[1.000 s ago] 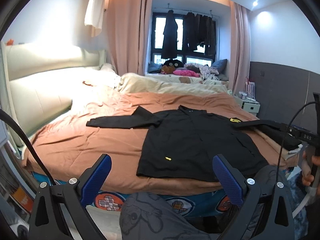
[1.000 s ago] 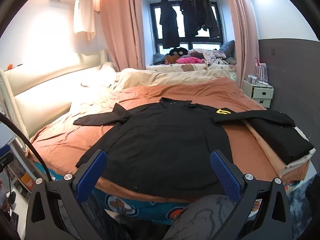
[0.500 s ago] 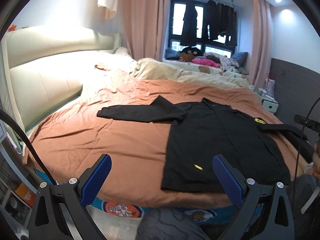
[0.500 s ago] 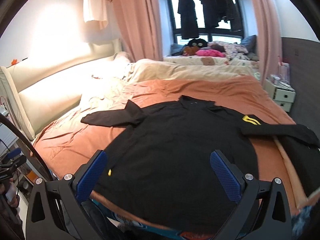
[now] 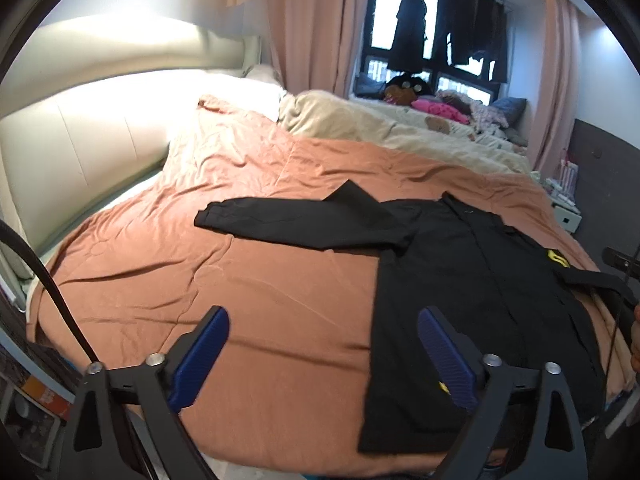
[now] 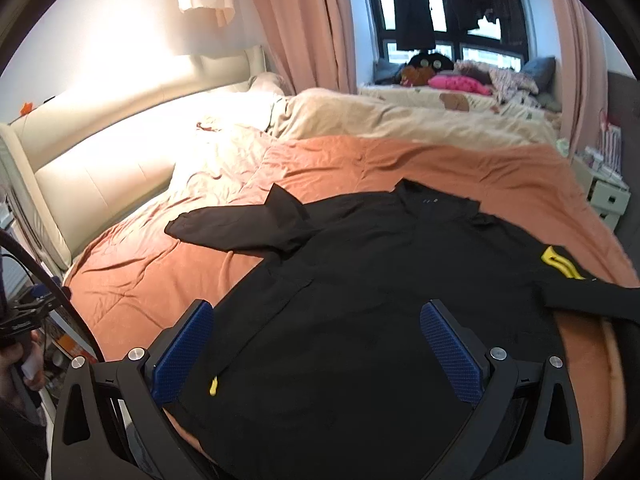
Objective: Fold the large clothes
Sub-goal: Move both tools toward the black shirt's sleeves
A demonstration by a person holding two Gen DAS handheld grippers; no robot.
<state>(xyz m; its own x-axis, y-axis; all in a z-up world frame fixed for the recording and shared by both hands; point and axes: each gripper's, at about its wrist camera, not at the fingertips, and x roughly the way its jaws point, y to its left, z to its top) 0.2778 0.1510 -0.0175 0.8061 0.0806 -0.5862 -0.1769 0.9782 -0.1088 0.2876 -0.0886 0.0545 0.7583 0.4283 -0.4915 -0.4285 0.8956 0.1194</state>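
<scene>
You are facing a bed whose orange-brown cover is lying wrinkled across it. A black shirt is lying flat toward the near edge, one sleeve stretching toward the headboard side, a beige duvet bunching along the far edge.

Both wrist views bright overall, warm indoor cast. Strongest light falls from upper left: cream headboard and pale bedding beside it blown out to near white, detail lost (worse in the right wrist view, headboard). Window backlit; hanging clothes there read as flat silhouettes. Black shirt swallows detail, folds barely legible. Soft shadows only, in creases of the orange duvet. Heavy fisheye bending; black vignette rings each frame. Slight motion blur throughout, edges smeared, blue finger pads softest
</scene>
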